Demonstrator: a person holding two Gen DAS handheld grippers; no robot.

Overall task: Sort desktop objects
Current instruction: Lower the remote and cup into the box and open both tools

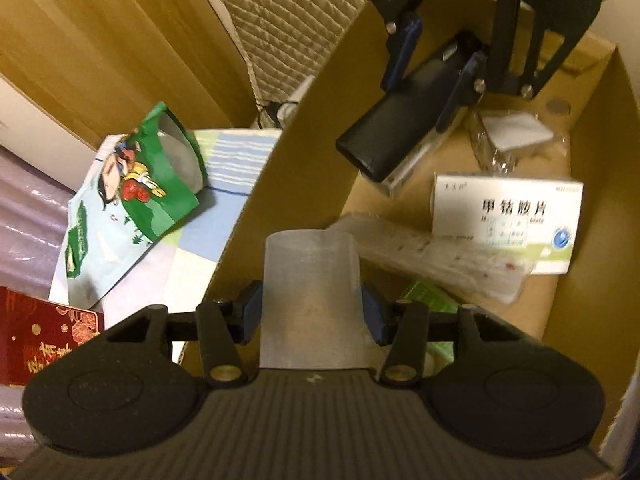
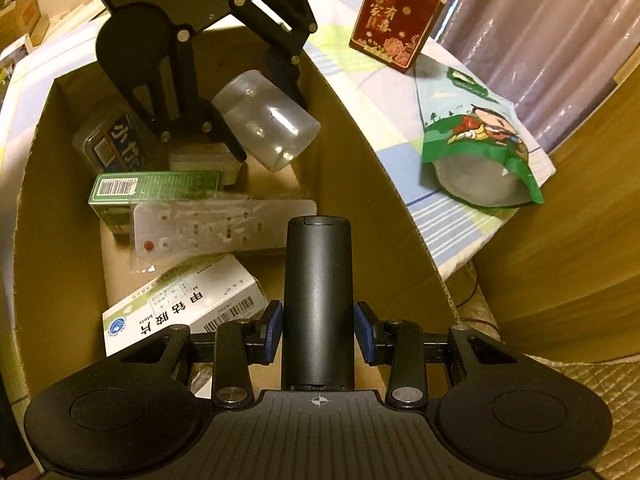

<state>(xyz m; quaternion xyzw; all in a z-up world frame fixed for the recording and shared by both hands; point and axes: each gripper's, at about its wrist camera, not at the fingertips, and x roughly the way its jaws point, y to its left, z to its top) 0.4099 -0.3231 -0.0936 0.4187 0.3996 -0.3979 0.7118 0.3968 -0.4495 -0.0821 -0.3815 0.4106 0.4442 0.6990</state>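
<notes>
My left gripper is shut on a clear plastic jar, which hangs over the inside of an open cardboard box. My right gripper is shut on a black oblong remote-like device, also over the box. Each wrist view shows the other hand. The right gripper tilts the black device down at the top right of the left wrist view. In the right wrist view, the left gripper carries the jar at the top left.
Inside the box lie a white medicine carton, a white remote in clear wrap, a green carton and a labelled plastic case. Outside it, a green snack bag and a red packet sit on the checked cloth.
</notes>
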